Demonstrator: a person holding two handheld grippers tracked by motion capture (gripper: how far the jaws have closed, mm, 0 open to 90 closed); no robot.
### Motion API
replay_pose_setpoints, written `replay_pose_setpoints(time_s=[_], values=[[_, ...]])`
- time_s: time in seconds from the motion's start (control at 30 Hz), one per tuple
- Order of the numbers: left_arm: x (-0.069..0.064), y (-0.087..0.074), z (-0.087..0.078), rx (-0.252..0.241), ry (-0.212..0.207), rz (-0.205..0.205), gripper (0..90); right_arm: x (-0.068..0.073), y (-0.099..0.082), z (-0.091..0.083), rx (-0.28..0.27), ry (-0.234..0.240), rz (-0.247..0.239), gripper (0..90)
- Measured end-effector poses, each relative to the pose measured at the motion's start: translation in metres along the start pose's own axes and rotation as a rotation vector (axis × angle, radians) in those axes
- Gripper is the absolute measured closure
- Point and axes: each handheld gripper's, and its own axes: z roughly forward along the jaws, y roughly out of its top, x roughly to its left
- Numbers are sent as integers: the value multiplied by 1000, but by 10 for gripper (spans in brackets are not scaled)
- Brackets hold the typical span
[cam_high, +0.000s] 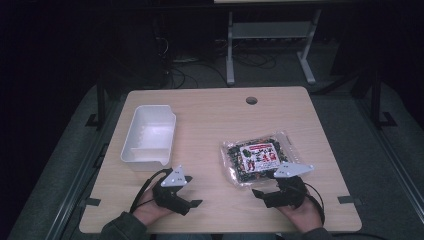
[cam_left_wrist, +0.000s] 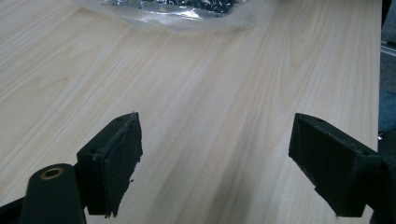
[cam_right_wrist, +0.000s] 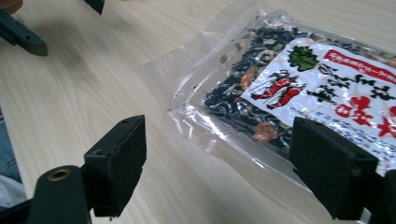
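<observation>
1. Two hand-held grippers rest at the near edge of the pale wooden table (cam_high: 210, 120): the left gripper (cam_high: 192, 204) and the right gripper (cam_high: 257, 192), both with jaws spread apart and empty.
2. Just beyond the right gripper lies a clear plastic packet of dark dried food with a red-and-white label (cam_high: 257, 157).
3. A white rectangular plastic tub (cam_high: 148, 136) sits empty at the table's left, beyond the left gripper.
</observation>
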Motion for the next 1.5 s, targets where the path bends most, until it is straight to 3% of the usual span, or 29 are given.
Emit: replay_pose_setpoints(time_s=[0.33,0.63,0.67,0.93,1.23,1.33,1.5], values=[[-2,1,0,7,8,27,167,-15,3,-12,-28,-58,31,206],[-3,1,1,9,7,33,167,-36,5,-29,-62,-137,91,211],[-3,1,1,12,7,34,167,-45,3,-35,-72,-157,114,211],[-3,1,1,11,5,33,169,-67,-4,-53,-86,-222,187,226],[-3,1,1,12,3,36,173,-91,-22,-64,-85,-262,315,281],[-3,1,1,10,4,35,173,-96,-29,-66,-80,-262,379,306],[-3,1,0,10,5,35,173,-102,-39,-69,-65,-279,431,337]])
